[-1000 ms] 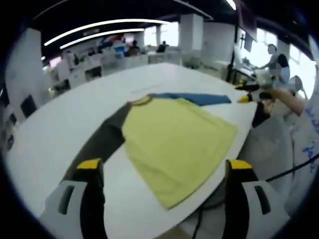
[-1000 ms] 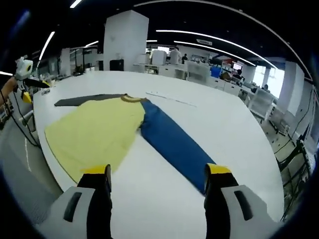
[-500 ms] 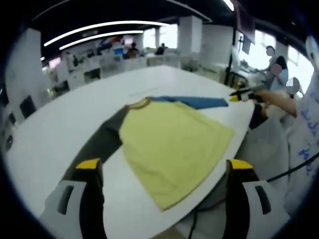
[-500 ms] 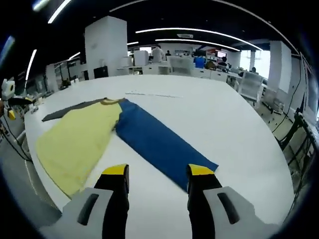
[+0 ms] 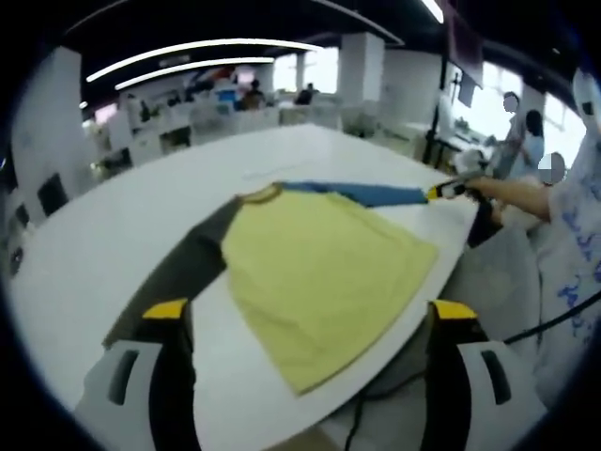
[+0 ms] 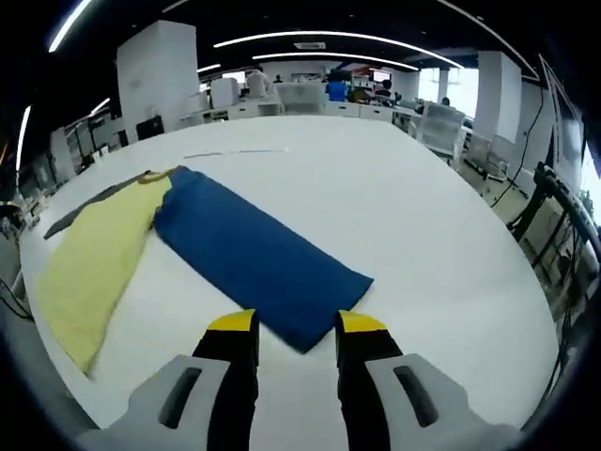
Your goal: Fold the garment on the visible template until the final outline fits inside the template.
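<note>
My right claw (image 6: pixel 293 324) sits half-open at the limp blue sleeve (image 6: pixel 254 263) cuff; the left claw (image 5: pixel 310 310) gapes wide.

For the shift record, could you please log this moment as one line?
shirt: flat on table | right gripper: open, at blue sleeve cuff | left gripper: open, near grey sleeve | folding: not started

Legible text: none that I can read on my garment (image 5: pixel 319 272) or on the white table (image 6: pixel 432 235). Background screens and signs are too blurred and small to make out.
</note>
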